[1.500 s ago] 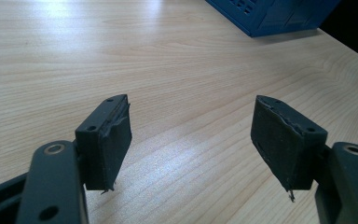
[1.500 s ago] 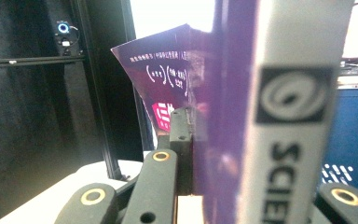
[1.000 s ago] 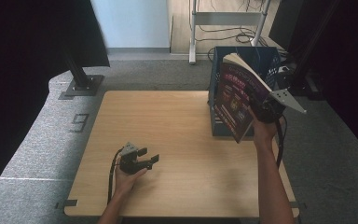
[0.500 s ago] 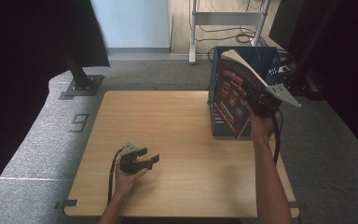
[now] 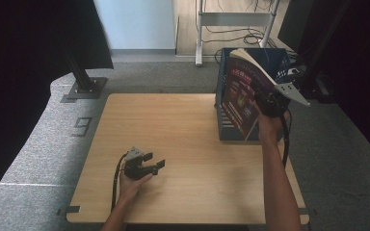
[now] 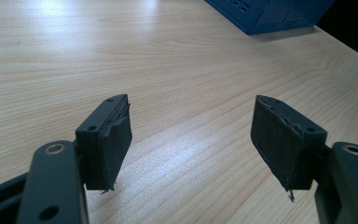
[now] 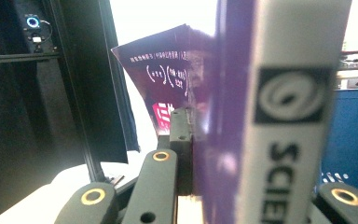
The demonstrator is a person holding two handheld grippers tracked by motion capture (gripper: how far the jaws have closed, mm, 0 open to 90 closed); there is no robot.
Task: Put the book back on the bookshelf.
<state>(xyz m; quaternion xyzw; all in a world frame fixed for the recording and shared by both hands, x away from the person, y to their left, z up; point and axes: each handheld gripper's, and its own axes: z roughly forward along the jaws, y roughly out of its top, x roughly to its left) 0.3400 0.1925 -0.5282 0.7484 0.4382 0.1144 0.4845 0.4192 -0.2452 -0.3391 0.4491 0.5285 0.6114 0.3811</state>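
A purple-covered book [image 5: 241, 94] is held tilted in the air at the right of the table, above the near side of a blue crate [image 5: 232, 126]. My right gripper [image 5: 269, 102] is shut on its lower edge. In the right gripper view the book [image 7: 223, 116] stands between the jaws, with its white spine close to the lens. My left gripper [image 5: 149, 167] rests low on the wooden table [image 5: 173, 130] near the front left, open, with nothing between its pads [image 6: 114, 135].
The blue crate stands at the table's right edge, and its corner [image 6: 270, 14] appears far off in the left gripper view. Grey carpet surrounds the table. A black stand base [image 5: 84, 89] sits at the back left, a metal rack [image 5: 236, 19] behind.
The right gripper has carried the book slightly back and down toward the crate. The left gripper has stayed where it was.
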